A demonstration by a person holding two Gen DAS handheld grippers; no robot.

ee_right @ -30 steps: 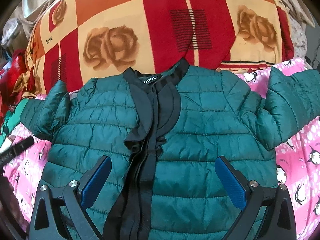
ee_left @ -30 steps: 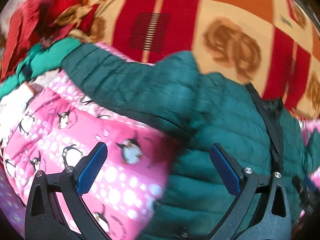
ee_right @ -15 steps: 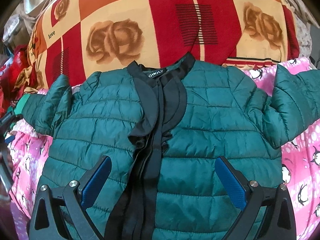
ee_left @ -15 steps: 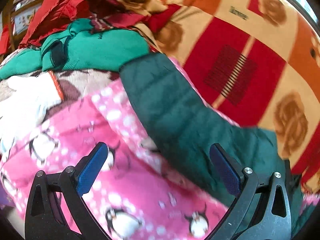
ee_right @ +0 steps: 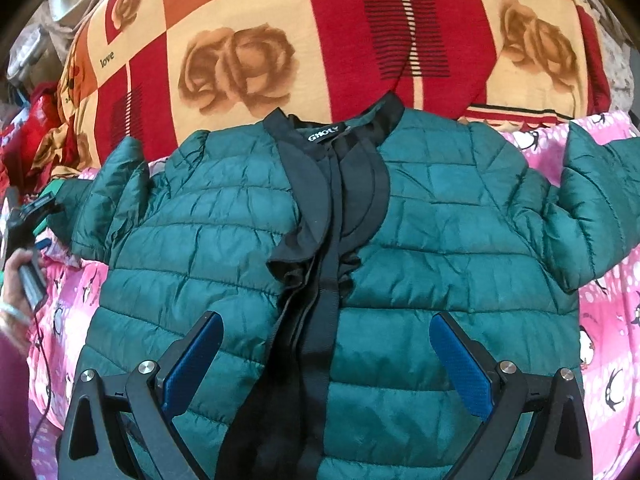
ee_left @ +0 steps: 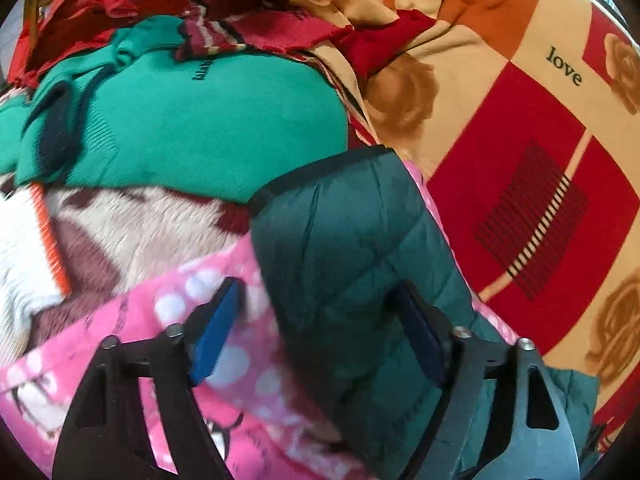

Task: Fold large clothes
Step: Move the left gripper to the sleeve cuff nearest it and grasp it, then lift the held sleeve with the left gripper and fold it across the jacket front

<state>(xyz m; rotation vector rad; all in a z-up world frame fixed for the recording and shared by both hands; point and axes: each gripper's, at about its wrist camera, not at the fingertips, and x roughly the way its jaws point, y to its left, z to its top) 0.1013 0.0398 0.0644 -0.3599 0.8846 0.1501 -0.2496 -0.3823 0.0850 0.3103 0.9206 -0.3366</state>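
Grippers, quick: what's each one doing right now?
Left gripper: open, straddling the jacket sleeve.
Right gripper: open, above the jacket, holding nothing.

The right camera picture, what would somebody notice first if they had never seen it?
Most likely the big dark green puffy jacket, lying face up with its sleeves spread, filling the middle of the right view between the open right gripper. Behind it sits a bright red, orange and cream blanket with brown roses. In the left view, the open left gripper straddles one jacket sleeve on a pink penguin sheet.
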